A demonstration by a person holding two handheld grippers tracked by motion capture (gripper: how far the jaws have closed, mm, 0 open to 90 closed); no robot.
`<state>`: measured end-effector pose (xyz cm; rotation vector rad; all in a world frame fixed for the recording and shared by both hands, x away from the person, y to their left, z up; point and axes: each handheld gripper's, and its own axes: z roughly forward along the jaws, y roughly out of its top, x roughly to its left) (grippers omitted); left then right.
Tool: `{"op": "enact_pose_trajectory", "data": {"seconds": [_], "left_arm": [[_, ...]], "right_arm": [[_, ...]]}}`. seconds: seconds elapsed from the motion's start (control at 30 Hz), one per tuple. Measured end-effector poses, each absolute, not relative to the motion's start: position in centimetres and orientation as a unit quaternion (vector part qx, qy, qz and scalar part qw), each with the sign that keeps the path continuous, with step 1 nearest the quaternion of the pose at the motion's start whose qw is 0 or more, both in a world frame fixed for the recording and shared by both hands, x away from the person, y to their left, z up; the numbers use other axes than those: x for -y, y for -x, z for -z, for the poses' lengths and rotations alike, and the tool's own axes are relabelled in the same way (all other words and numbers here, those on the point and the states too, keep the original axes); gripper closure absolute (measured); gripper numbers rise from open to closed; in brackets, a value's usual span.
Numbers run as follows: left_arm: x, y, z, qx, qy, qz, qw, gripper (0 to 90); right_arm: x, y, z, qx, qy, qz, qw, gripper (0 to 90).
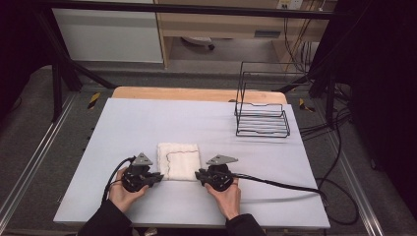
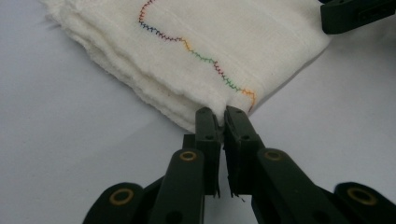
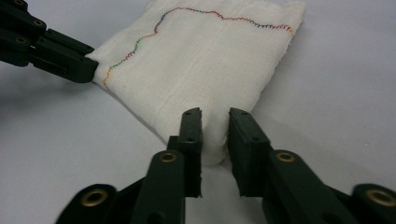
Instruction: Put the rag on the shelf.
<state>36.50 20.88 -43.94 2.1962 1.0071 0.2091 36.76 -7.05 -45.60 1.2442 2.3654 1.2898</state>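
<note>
A folded white cloth point(image 1: 179, 161) with a wavy line of coloured stitching lies flat on the table, near the front. My left gripper point(image 1: 158, 178) is at the cloth's near left corner. In the left gripper view it point(image 2: 223, 119) is shut on that corner of the cloth point(image 2: 205, 42), the jaws almost touching. My right gripper point(image 1: 198, 175) is at the near right corner. In the right gripper view its jaws point(image 3: 215, 122) stand a little apart, open, on either side of the corner of the cloth point(image 3: 205, 60).
A black wire rack point(image 1: 262, 118) stands at the back right of the pale table top point(image 1: 147, 123). Black cables point(image 1: 285, 186) trail from the right gripper across the table to the right edge. A hand holds each gripper at the front edge.
</note>
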Motion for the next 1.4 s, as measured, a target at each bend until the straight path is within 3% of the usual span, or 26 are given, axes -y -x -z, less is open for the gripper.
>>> {"op": "enact_pose_trajectory", "data": {"seconds": [0.03,0.33,0.43,0.6,0.77,1.1,1.3,1.4], "left_arm": [[-20.8,-36.4,43.8,-0.39,-0.846,-0.075,0.356,84.6],[-18.7,-34.0,43.3,-0.356,-0.857,-0.043,0.37,81.6],[-18.5,-33.7,42.8,-0.345,-0.855,-0.033,0.386,75.3],[-18.9,-33.8,41.8,-0.346,-0.845,-0.055,0.405,58.1],[-19.7,-34.5,41.6,-0.358,-0.837,-0.072,0.406,47.8],[-20.4,-35.4,41.6,-0.375,-0.829,-0.091,0.404,29.0],[-20.5,-36.0,41.7,-0.381,-0.826,-0.085,0.406,15.0],[-20.2,-36.5,41.7,-0.382,-0.825,-0.081,0.408,11.0]], "right_arm": [[7.2,-36.6,45.3,-0.795,-0.417,-0.432,0.088,84.9],[8.9,-36.6,43.2,-0.812,-0.406,-0.41,0.085,87.0],[10.2,-36.5,42.8,-0.816,-0.409,-0.401,0.074,87.0],[12.1,-36.5,43.0,-0.828,-0.399,-0.387,0.072,87.1],[13.4,-36.9,42.9,-0.831,-0.401,-0.378,0.075,87.0],[14.9,-39.6,43.6,-0.827,-0.401,-0.364,0.147,86.6],[15.1,-39.9,44.3,-0.819,-0.411,-0.374,0.145,84.6],[15.5,-39.6,43.8,-0.813,-0.41,-0.384,0.156,78.4]]}}
